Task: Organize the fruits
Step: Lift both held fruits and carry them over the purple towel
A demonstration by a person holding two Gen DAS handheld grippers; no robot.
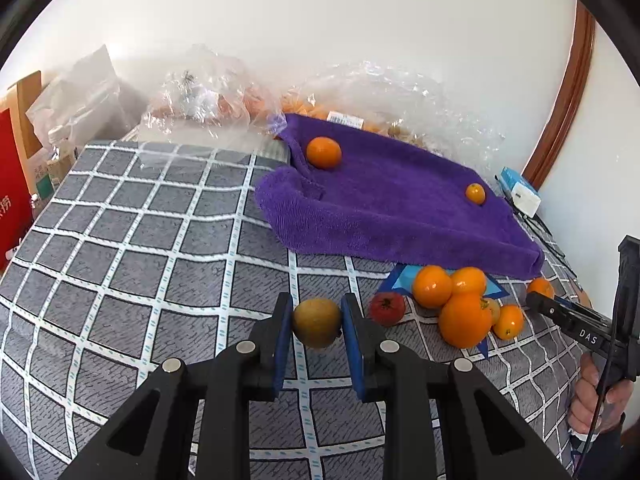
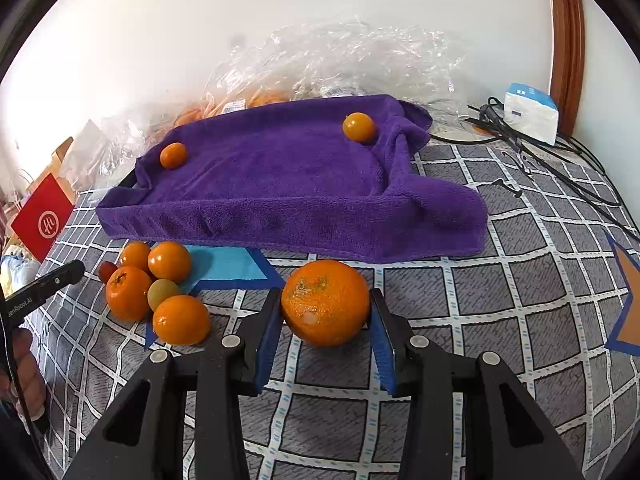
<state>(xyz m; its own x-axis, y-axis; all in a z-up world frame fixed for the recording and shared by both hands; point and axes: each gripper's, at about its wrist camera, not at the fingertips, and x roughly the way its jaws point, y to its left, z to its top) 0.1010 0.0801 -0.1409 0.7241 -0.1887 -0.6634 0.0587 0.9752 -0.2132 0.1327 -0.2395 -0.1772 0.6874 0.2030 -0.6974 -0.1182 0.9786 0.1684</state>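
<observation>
Between the blue pads of the left tongs [image 1: 316, 324], seen from the left wrist, sat a brownish-green kiwi [image 1: 316, 322], gripped on both sides above the grey checked tabletop [image 1: 140, 240]. Just right of it lay a small red fruit [image 1: 386, 309], then a heap of oranges [image 1: 464, 308] on a blue paper shape. Behind them stood a tray draped in a purple towel [image 1: 400, 208], holding one orange at its far left corner [image 1: 324, 152] and a smaller one near its right edge [image 1: 475, 193]. Crumpled clear bags [image 1: 208, 96] lay against the wall. At the right edge, the other tool's black body read "DAS".

From the right wrist, the right tongs [image 2: 326, 316] pinched a big orange [image 2: 325, 303] with a pitted, scuffed skin, close in front of the towel-covered tray [image 2: 280, 216]. Two small oranges [image 2: 359, 127] sat in the tray's far corners. Left of the tongs, a cluster of oranges [image 2: 160, 288] surrounded a greenish fruit, possibly another kiwi. A red card [image 2: 44, 216] carried a round white logo, and a white-and-blue box [image 2: 530, 112] stood by black cables.
</observation>
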